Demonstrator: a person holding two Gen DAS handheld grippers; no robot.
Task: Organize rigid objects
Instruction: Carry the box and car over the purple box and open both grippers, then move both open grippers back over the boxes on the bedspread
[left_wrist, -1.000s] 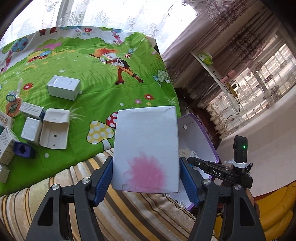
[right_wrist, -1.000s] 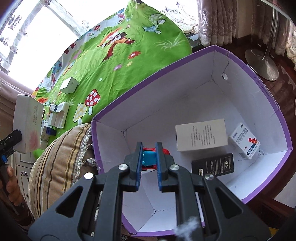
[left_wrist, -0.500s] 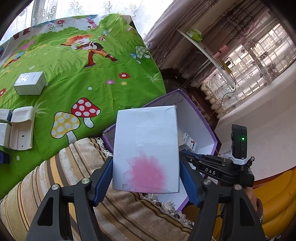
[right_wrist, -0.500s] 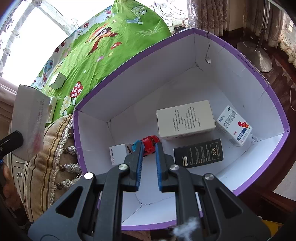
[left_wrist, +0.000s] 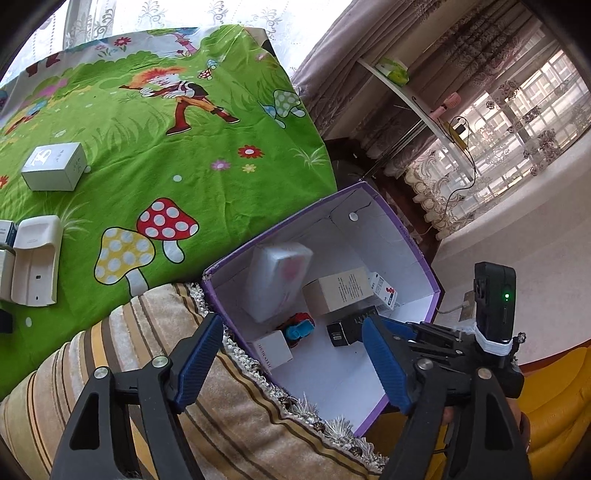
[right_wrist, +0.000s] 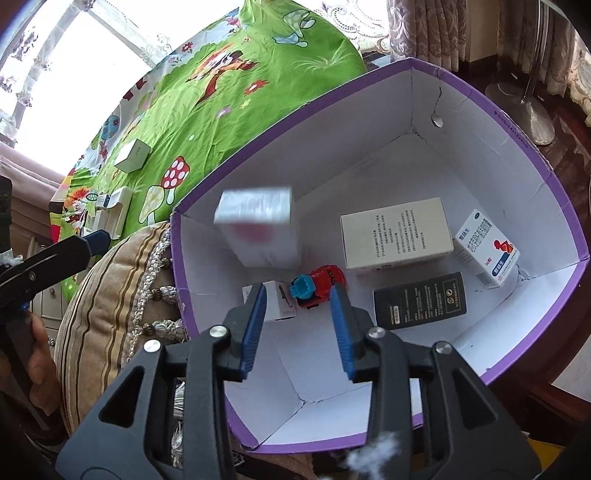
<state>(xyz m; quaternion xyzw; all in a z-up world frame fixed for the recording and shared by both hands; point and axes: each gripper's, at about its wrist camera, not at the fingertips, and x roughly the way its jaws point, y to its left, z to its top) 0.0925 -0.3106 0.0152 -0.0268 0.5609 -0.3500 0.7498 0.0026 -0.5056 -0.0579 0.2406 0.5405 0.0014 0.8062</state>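
Observation:
A purple-rimmed white box (left_wrist: 406, 236) (right_wrist: 491, 110) sits beside a striped cushion. A white carton with a pink blotch (left_wrist: 277, 280) (right_wrist: 258, 229) is blurred in mid-fall inside it. Also in the box are a red and blue toy car (right_wrist: 317, 286) (left_wrist: 297, 326), a beige carton (right_wrist: 395, 238), a black carton (right_wrist: 419, 301), a white and blue medicine carton (right_wrist: 487, 251) and a small white carton (right_wrist: 277, 304). My left gripper (left_wrist: 291, 358) is open and empty above the box's near corner. My right gripper (right_wrist: 297, 325) is open and empty just above the toy car.
On the green cartoon cloth (left_wrist: 184, 147) lie a white carton (left_wrist: 53, 166), a white plastic holder (left_wrist: 37, 266) and more small cartons at the left edge. The striped cushion (left_wrist: 240, 424) lies under the left gripper. A shelf and curtained windows stand on the right.
My left gripper opened and let go of the pink-blotched carton, which now falls into the box. My right gripper opened and released the toy car onto the box floor.

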